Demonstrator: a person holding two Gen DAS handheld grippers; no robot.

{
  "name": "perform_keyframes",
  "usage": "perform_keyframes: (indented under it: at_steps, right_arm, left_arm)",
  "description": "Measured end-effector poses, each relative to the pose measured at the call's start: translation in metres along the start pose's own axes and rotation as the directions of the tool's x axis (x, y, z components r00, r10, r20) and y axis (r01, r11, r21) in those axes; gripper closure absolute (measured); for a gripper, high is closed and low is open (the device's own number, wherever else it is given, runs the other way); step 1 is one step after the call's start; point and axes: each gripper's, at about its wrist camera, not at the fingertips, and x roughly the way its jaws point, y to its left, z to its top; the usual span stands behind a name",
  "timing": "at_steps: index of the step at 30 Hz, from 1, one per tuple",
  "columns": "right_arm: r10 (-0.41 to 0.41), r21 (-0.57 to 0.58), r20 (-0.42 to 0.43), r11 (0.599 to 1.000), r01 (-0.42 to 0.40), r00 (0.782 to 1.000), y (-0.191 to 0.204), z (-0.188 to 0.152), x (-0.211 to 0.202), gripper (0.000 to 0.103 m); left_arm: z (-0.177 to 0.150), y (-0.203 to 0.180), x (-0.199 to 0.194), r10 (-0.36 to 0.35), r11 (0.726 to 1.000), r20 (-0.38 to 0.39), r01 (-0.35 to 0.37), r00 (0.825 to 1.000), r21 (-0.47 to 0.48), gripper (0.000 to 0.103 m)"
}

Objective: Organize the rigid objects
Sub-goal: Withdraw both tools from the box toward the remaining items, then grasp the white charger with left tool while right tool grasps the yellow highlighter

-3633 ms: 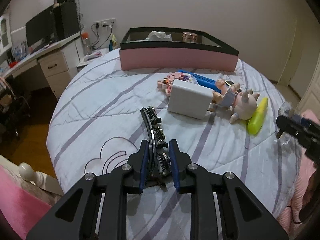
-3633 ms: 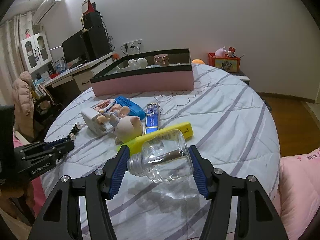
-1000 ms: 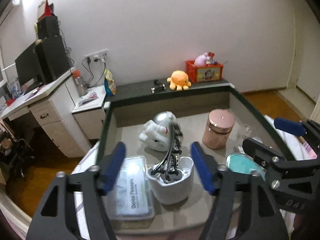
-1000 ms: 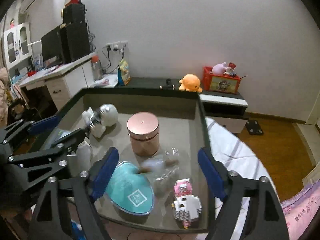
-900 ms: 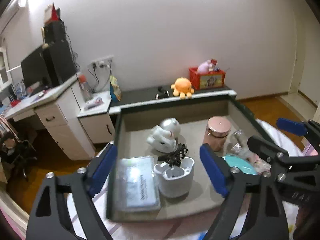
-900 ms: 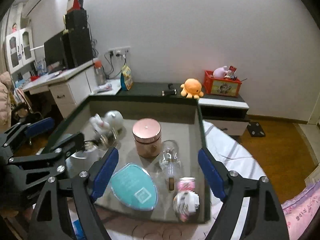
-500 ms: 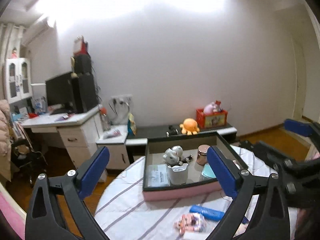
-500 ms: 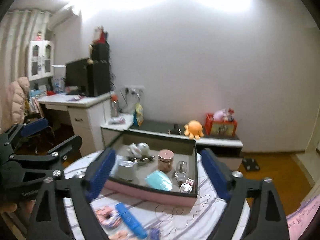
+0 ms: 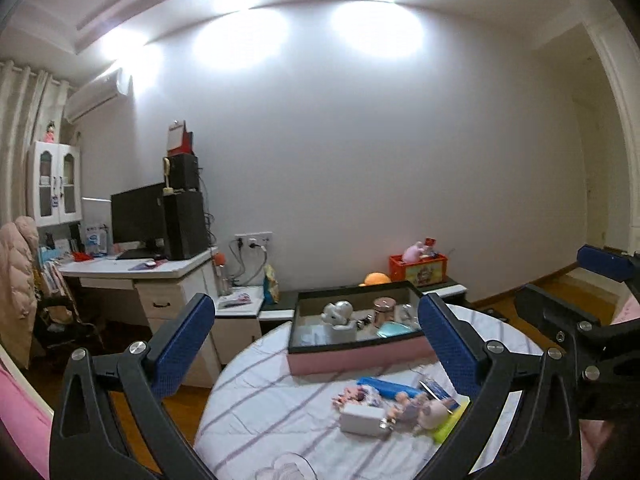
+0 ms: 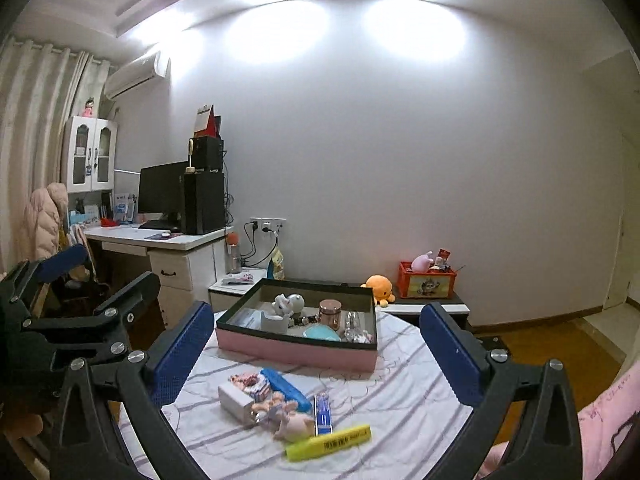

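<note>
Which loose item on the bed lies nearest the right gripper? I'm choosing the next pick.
The yellow highlighter marker, lying at the near edge of the pile, closer than the pig figurine and white box.

Both claws pulled back from the pink tray (image 10: 296,350), left claw (image 9: 316,344) and right claw (image 10: 316,354) just opened wide and empty, black clip and glass jar (image 10: 352,326) now lying in tray.

Bed (image 10: 400,392) with striped white cover carries: pink-walled tray (image 10: 296,350) at far end; nearer, white box (image 10: 236,398), blue case (image 10: 286,388), pig figurine (image 10: 296,424), yellow highlighter (image 10: 328,442), clustered together
</note>
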Motion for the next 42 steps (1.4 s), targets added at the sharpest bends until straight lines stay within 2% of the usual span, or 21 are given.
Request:
perform_keyframes:
  at_steps: [7,13,16,19,25,28,31,35,37,39,42]
  right_arm:
    - [-0.022,-0.003,-0.002,1.0,0.022,1.0,0.003,-0.004,-0.011,0.0]
    - [-0.024,-0.002,-0.007,1.0,0.024,1.0,0.001,-0.013,-0.021,0.0]
    - [-0.01,0.012,-0.039,1.0,0.011,0.999,-0.003,-0.021,-0.015,0.0]
    - [0.022,0.036,-0.11,0.999,-0.018,0.994,-0.006,-0.038,0.001,0.0]
    - [0.027,0.052,-0.25,0.999,-0.015,0.968,-0.008,-0.079,0.035,0.0]
    - [0.036,0.078,-0.306,0.997,-0.013,0.951,-0.014,-0.096,0.049,0.0]
    - [0.019,0.074,-0.358,0.997,0.008,0.933,-0.021,-0.111,0.062,0.0]
    - [0.03,0.102,-0.414,0.995,0.014,0.91,-0.035,-0.124,0.078,0.0]
    - [0.03,0.104,-0.43,0.994,0.017,0.902,-0.036,-0.129,0.084,0.0]
    - [0.036,0.109,-0.449,0.994,0.015,0.893,-0.041,-0.133,0.093,0.0]
    - [0.059,0.126,-0.476,0.992,0.002,0.878,-0.044,-0.137,0.106,0.0]
  left_arm:
    - [-0.003,-0.005,-0.009,-0.001,1.0,0.013,0.001,1.0,0.007,0.0]
    - [-0.012,-0.005,-0.003,-0.028,1.0,-0.034,0.028,0.999,-0.012,0.0]
    - [-0.028,-0.001,0.007,-0.09,0.995,-0.092,0.086,0.992,-0.045,0.0]
    - [-0.053,0.007,0.024,-0.149,0.985,-0.189,0.129,0.971,-0.116,0.0]
    - [-0.093,0.002,0.055,-0.169,0.984,-0.33,0.138,0.929,-0.113,0.0]
    - [-0.109,0.0,0.074,-0.205,0.975,-0.394,0.152,0.896,-0.162,0.0]
    - [-0.119,-0.003,0.092,-0.182,0.98,-0.441,0.125,0.879,-0.155,0.0]
    - [-0.134,-0.009,0.123,-0.175,0.983,-0.528,0.122,0.831,-0.134,0.0]
    - [-0.139,-0.011,0.136,-0.17,0.985,-0.555,0.128,0.814,-0.114,0.0]
    - [-0.142,-0.014,0.151,-0.187,0.982,-0.584,0.148,0.79,-0.114,0.0]
    - [-0.144,-0.02,0.167,-0.2,0.98,-0.612,0.171,0.765,-0.105,0.0]
